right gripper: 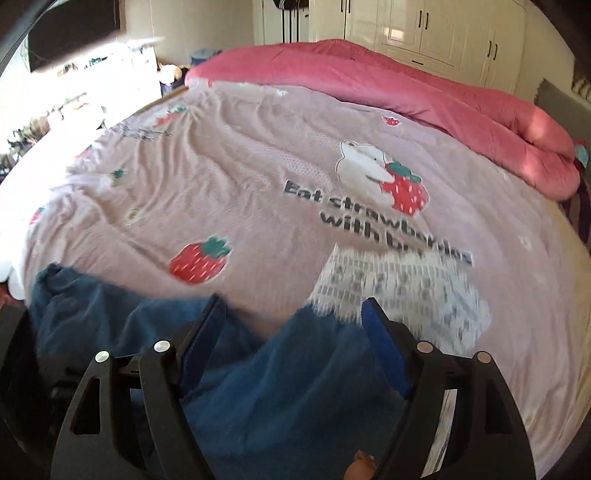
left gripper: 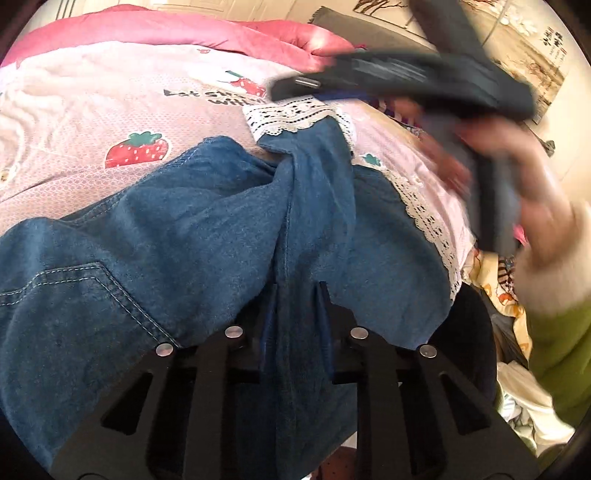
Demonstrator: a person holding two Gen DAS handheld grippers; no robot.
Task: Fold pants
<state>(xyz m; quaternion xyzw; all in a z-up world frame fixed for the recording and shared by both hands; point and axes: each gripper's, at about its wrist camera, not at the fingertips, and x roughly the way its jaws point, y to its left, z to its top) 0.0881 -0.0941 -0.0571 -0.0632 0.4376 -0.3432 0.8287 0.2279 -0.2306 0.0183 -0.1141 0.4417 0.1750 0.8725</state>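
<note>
Blue denim pants (left gripper: 207,236) with white lace cuffs (left gripper: 295,114) lie on a pink strawberry bedsheet (left gripper: 74,122). My left gripper (left gripper: 297,291) is shut on a fold of the denim near the middle seam. My right gripper (right gripper: 293,314) is open, its blue-padded fingers (right gripper: 380,339) spread above a pant leg (right gripper: 280,376), with the blurred lace cuff (right gripper: 399,288) just ahead. In the left wrist view the right gripper's body (left gripper: 406,81) and the holding hand (left gripper: 524,184) hover, blurred, over the far cuff.
A rolled pink duvet (right gripper: 424,96) lies along the bed's far side. The sheet (right gripper: 240,177) stretches out to the left. White wardrobes (right gripper: 424,33) stand behind. Cluttered fabrics (left gripper: 506,295) sit off the bed's right edge.
</note>
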